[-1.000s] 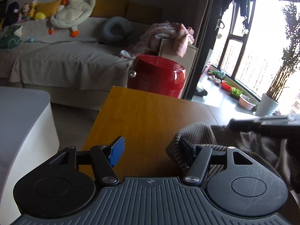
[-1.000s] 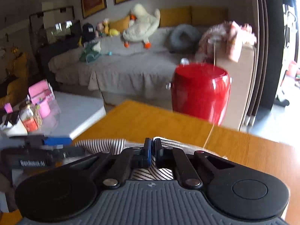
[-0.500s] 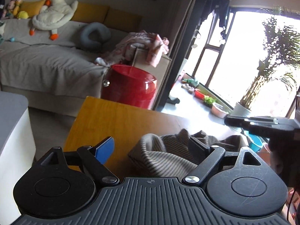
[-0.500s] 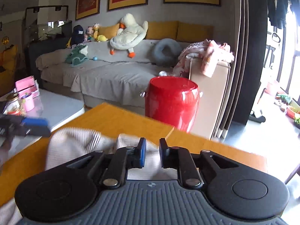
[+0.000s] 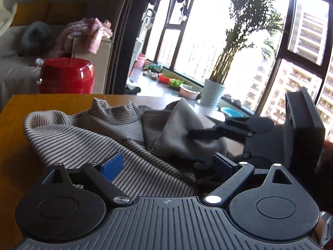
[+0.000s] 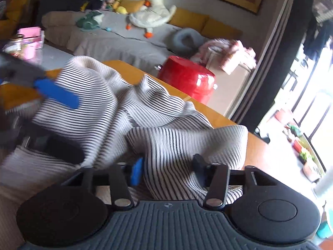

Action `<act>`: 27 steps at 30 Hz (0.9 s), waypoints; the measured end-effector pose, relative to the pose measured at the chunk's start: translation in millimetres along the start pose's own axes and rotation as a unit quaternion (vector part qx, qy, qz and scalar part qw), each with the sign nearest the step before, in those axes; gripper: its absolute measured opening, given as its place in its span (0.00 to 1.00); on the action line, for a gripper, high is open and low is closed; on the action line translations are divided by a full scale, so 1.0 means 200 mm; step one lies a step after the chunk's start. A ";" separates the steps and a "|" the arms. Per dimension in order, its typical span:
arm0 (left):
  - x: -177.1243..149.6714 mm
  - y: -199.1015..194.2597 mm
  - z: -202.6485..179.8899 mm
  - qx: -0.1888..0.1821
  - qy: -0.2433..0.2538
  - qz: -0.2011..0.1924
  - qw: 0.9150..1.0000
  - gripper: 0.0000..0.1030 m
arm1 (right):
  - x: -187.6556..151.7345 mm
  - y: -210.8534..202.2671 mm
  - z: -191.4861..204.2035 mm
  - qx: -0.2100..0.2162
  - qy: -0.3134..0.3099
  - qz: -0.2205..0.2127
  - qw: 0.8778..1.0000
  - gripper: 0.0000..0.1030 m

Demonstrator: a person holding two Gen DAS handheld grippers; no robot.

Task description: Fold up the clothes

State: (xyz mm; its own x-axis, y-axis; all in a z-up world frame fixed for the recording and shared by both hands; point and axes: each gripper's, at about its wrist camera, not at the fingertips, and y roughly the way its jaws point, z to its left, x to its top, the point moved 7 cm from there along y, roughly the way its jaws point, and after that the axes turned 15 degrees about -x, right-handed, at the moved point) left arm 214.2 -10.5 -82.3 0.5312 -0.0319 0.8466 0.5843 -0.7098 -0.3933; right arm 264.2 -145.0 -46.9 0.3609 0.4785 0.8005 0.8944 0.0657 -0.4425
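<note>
A beige top with thin dark stripes [image 5: 83, 137] lies crumpled on the wooden table [image 5: 52, 104]. My left gripper [image 5: 167, 164] hovers just above it, jaws wide and still opening; cloth runs under and between the blue pads [image 5: 112, 165], which are not pressing it. One blurred finger [image 5: 208, 133] of the right gripper reaches in from the right. In the right wrist view the striped top [image 6: 100, 108] bunches up between the jaws of my right gripper [image 6: 167, 168], which are opening and letting the fold loose. The left gripper's blue pad [image 6: 56, 96] shows at the left.
A red drum-shaped stool [image 5: 66, 77] stands behind the table's far edge, beside a beige box draped with pink cloth [image 5: 89, 33]. A grey sofa with a plush goose [image 6: 152, 14] lies beyond. Plants and bowls line the window sill [image 5: 187, 87].
The right jaws, shut a second ago, have parted around the cloth. The left jaws have spread wider. Both grippers have moved and turned, the left view swinging towards the window, and the top now lies beneath both.
</note>
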 end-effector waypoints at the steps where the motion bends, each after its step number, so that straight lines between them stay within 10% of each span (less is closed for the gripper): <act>1: -0.03 0.01 0.02 0.017 -0.003 0.011 1.000 0.93 | 0.00 0.02 -0.04 -0.017 0.012 0.003 1.000 0.35; 8: -0.08 -0.06 0.12 0.049 -0.039 0.011 0.998 0.93 | -0.07 0.15 -0.31 -0.039 0.143 0.059 0.987 0.31; 17: -0.02 -0.28 0.17 0.113 -0.024 -0.032 0.993 0.93 | -0.01 -0.05 -0.23 -0.012 0.098 -0.005 0.995 0.33; 22: 0.03 -0.49 0.35 0.149 -0.073 -0.052 0.985 0.94 | 0.06 -0.44 -0.04 0.137 0.003 -0.069 0.988 0.44; 27: 0.03 -0.52 0.39 0.150 -0.091 -0.063 0.983 0.95 | -0.01 -0.62 0.20 0.194 -0.108 -0.062 0.973 0.49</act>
State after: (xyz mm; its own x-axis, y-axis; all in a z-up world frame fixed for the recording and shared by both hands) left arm 205.3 118.6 -64.0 0.5284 0.1886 0.8278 0.7921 -0.4605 -0.4007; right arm 141.6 -119.5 -10.0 0.1546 0.6155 0.7728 0.7452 0.4410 -0.5003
